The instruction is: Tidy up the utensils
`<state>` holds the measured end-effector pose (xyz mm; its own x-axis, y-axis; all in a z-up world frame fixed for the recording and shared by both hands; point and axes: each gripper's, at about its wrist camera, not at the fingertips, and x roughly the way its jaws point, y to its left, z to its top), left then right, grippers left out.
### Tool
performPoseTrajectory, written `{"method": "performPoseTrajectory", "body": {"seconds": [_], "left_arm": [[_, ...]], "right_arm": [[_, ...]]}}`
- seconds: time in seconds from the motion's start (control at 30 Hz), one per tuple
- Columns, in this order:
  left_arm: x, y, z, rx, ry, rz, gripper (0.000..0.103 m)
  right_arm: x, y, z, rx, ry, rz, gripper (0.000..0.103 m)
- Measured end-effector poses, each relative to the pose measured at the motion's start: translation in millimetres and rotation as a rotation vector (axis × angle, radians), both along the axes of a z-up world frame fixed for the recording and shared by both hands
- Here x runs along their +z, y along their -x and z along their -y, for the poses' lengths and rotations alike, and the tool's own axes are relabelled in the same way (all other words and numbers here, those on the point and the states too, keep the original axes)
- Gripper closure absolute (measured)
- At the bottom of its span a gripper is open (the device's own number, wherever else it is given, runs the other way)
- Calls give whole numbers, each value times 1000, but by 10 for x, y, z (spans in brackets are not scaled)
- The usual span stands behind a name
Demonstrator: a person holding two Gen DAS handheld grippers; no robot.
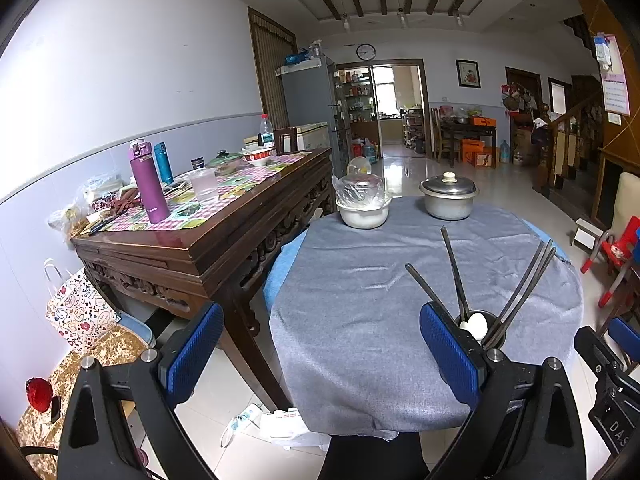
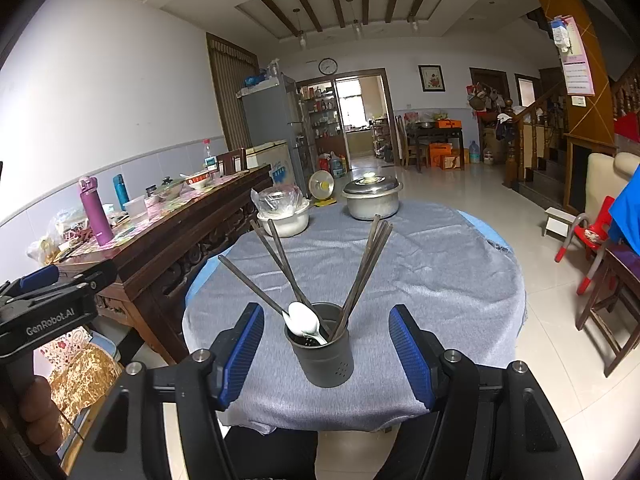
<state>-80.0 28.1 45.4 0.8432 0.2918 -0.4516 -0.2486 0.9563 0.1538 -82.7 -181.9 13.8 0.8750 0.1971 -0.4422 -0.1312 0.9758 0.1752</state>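
While both grippers hang at the near edge of the round table (image 2: 460, 280), the thing that matters sits straight ahead of the right one: a dark holder cup (image 2: 322, 348) standing upright on the grey cloth (image 2: 420, 264), just beyond the fingertips. The right gripper (image 2: 326, 356) has its blue pads spread wide, one on each side of the cup with clear cloth showing between pad and cup wall, so nothing is pinched. The left gripper (image 1: 320, 356) is also spread and empty; from its view the cup (image 1: 482, 330) lies off to the right, just past its right pad, so the right hand is the better placed of the two.

Dark chopsticks (image 2: 280, 264) stand in the cup and fan out, some leaning far-left, another bunch leaning far-right, their long axes running up and away from the near edge. A white spoon (image 2: 304, 318) rests with its bowl at the cup's rim.

Nothing loose shows on the cloth, so the sorting looks close to done. Should the cup need moving, I judge a short push forward and a squeeze by the right gripper would do, keeping low to avoid the leaning sticks. Two lidded pots (image 2: 372, 198) sit at the far side, well apart from the cup.
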Motion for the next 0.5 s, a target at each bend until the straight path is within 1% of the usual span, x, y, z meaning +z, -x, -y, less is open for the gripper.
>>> {"method": "performPoseTrajectory", "body": {"seconds": [0.5], "left_arm": [[-15, 7, -35, 1, 5, -5, 5]], "right_arm": [[-19, 0, 10, 5, 3, -6, 33]]}}
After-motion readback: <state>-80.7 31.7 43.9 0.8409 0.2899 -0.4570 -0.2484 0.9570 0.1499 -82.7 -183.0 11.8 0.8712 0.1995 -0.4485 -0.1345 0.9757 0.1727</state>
